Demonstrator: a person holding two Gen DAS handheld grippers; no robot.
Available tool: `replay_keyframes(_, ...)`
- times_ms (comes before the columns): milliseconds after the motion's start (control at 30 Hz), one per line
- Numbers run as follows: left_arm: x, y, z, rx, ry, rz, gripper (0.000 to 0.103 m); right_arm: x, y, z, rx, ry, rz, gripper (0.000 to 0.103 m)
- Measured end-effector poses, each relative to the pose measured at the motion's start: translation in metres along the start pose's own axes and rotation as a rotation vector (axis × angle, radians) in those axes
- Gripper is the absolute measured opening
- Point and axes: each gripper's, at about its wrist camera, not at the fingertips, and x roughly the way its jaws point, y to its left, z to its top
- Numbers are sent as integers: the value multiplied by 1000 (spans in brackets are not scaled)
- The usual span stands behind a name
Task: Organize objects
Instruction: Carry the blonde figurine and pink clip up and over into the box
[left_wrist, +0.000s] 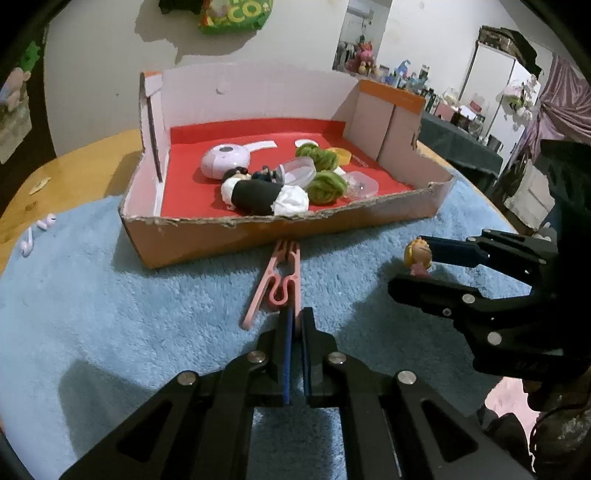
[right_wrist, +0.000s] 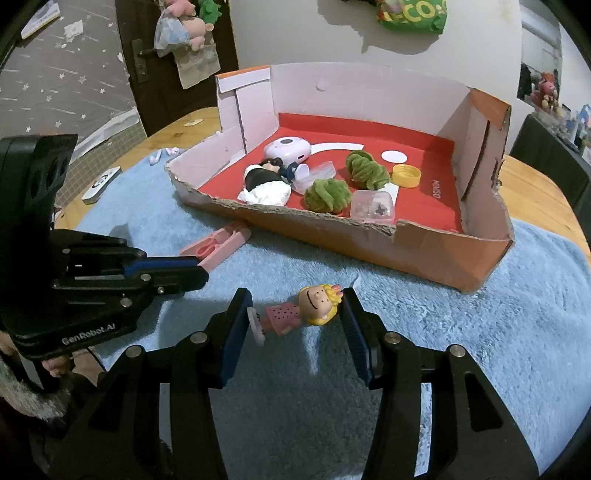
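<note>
Grippers: left (left_wrist: 294, 321) clamps one pink clip (left_wrist: 275, 280), right (right_wrist: 295, 317) seemingly pinches one figurine (right_wrist: 310, 306).

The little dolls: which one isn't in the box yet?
The blonde doll in pink, lying on the blue towel between the right gripper's jaws. The dark-haired doll already lies inside the cardboard box.

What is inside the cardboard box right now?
In the cardboard box: a lilac round case, black-and-white doll, two green yarn balls, clear containers, yellow cap. Anything beneath the pile is hidden.
</note>
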Motion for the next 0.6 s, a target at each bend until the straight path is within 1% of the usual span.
replay_keyframes(167, -8, 5, -2, -31, -36, -13, 3, -9, 1, 2, 2, -24, 4, 47)
replay_keyframes(433, -20, 7, -1, -40, -72, -11, 3, -15, 6, 8, -5, -42, 18, 47)
replay_keyframes(600, -32, 5, 0, -28, -115, -7, 3, -16, 7, 10, -6, -46, 23, 47)
